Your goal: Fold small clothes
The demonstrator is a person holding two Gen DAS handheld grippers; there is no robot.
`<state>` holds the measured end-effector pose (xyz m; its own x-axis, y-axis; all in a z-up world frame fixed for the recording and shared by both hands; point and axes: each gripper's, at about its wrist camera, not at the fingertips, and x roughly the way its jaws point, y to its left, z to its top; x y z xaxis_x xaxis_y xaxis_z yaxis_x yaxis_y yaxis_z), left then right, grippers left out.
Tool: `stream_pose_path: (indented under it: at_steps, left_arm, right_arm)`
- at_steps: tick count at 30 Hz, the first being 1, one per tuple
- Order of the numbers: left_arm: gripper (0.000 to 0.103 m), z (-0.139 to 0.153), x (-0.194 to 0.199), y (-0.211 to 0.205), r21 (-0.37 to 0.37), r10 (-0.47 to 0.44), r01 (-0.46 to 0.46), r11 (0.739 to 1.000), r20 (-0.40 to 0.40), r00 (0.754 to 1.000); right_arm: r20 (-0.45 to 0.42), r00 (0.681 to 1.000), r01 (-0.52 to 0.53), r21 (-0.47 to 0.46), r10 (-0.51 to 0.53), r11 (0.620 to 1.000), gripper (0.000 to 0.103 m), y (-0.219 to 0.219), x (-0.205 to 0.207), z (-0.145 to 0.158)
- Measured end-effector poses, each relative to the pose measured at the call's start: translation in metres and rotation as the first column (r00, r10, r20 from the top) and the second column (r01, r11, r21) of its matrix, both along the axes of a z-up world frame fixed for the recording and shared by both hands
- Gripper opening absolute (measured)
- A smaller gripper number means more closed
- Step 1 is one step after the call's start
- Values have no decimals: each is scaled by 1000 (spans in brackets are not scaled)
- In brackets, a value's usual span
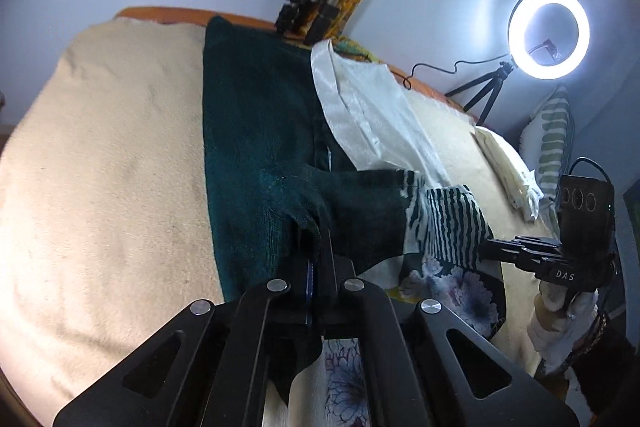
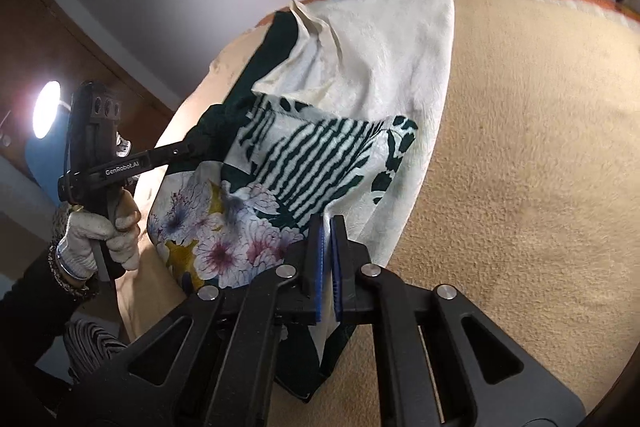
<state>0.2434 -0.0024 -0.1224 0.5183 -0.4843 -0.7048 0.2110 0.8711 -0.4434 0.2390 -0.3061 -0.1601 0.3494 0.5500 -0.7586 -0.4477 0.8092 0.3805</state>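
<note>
Blanket, cream plush (image 1: 100,167), spread over the bed and carrying everything else. Towel, dark green terry (image 1: 256,131), lying flat on the blanket, one corner lifted. Cloth, white satin-edged (image 2: 384,67), laid beside the towel and overlapping its edge. Garment, small, printed with green-and-white stripes and pale flowers (image 2: 280,179), resting on top of both. Ring light, lit, on a black tripod (image 1: 548,33), against the wall. Left gripper (image 1: 318,243): jaws pressed together on the towel's raised corner. Right gripper (image 2: 328,227): blue pads pinching the printed garment's near edge.
</note>
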Motion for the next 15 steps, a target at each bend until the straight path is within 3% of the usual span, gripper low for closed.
stream_pose_path:
  at_steps: [6,12,15]
  left_arm:
    - [0,2,-19,17,10,56,-56,998,3,998]
    - [0,-24,-6,19,25,67,-65,998,-86,994]
    - [8,-22,-5,13,53,55,-51,997,-75,996]
  right_arm:
    - [30,999,-29,26,28,999,3,5,-7,15]
    - [-7,1000,-5,-38,4,999,3,12,-6,-3]
    - [-30,999,33,-16,-33,999,2,-2,-12,-8]
